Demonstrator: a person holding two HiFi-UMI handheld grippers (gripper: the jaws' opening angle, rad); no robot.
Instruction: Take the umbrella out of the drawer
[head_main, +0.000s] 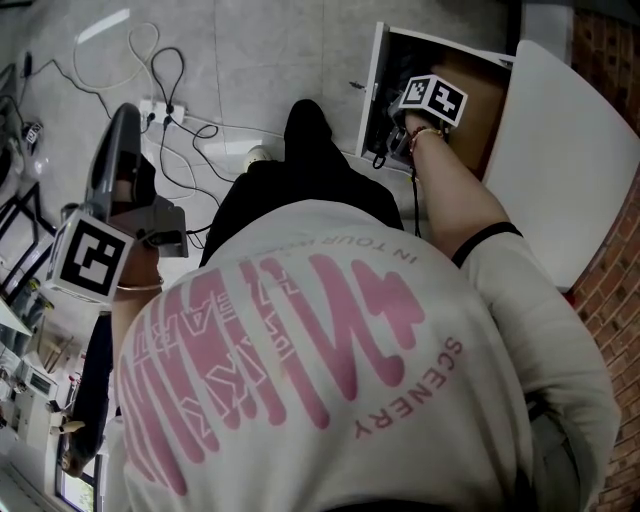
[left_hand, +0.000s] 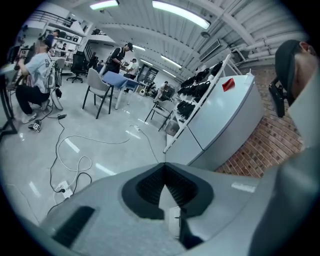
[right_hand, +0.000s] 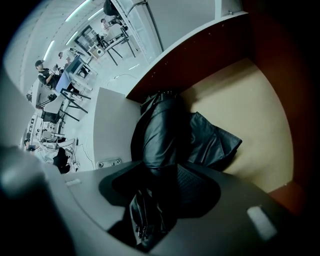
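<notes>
A black folded umbrella (right_hand: 160, 130) lies in the open drawer (right_hand: 245, 115), its loose fabric bunched on the tan floor beside it. My right gripper (right_hand: 165, 175) points steeply down into the drawer and its pads are pressed on the umbrella's near end, with the strap hanging between the jaws. In the head view the right gripper (head_main: 395, 135) reaches into the drawer (head_main: 480, 90), where only a dark bit of the umbrella (head_main: 380, 150) shows. My left gripper (head_main: 126, 115) is held up at the left, away from the drawer. Its jaws (left_hand: 164, 167) are shut with nothing in them.
A white panel (head_main: 560, 150) stands right of the drawer against a brick wall (head_main: 600, 40). A power strip and looping cables (head_main: 160, 110) lie on the floor at the left. The person's back fills the middle of the head view. Chairs and people (left_hand: 105, 85) are far off.
</notes>
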